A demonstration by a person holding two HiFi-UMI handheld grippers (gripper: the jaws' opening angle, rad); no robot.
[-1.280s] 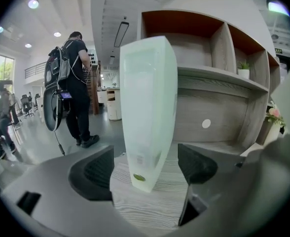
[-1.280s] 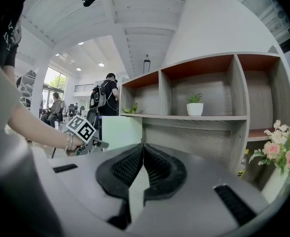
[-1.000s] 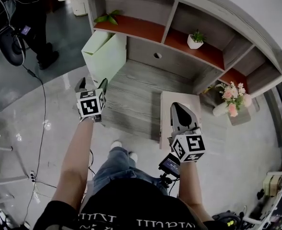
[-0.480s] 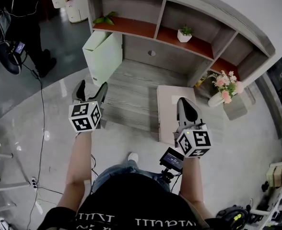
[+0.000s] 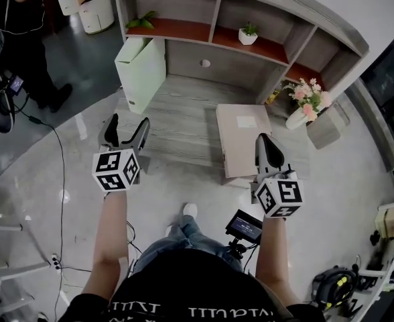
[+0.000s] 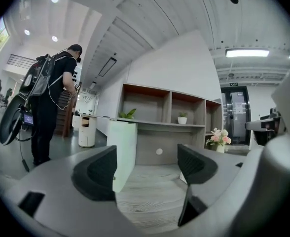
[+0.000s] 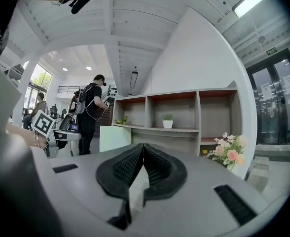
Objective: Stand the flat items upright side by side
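"head view first: where are the flat items?"

"the tan flat box (image 5: pixel 245 139) lies face up on the wooden platform (image 5: pixel 177 123), toward its right side. the pale green box (image 5: pixel 142 72) stands upright at the platform's left back corner, well apart from the tan one."

"is either gripper holding one?"

"no. the right gripper (image 5: pixel 265 141) has its jaws pressed together with nothing between them; the right gripper view (image 7: pixel 142 151) shows the pads meeting at the tip. from above, its tips overlap the tan box's near edge, but i can't tell any contact."

"and the left?"

"the left gripper (image 5: pixel 128 123) has its jaws spread wide and empty. in the left gripper view (image 6: pixel 147 164) the platform and the pale green box (image 6: pixel 124 147) show through the gap."

"what's around them?"

"a shelf unit (image 5: pixel 250 12) behind the platform, with a potted plant (image 5: pixel 248 33) in it, flowers (image 5: pixel 309 98) by its right end, and a person (image 5: pixel 23 39) standing off to the left."
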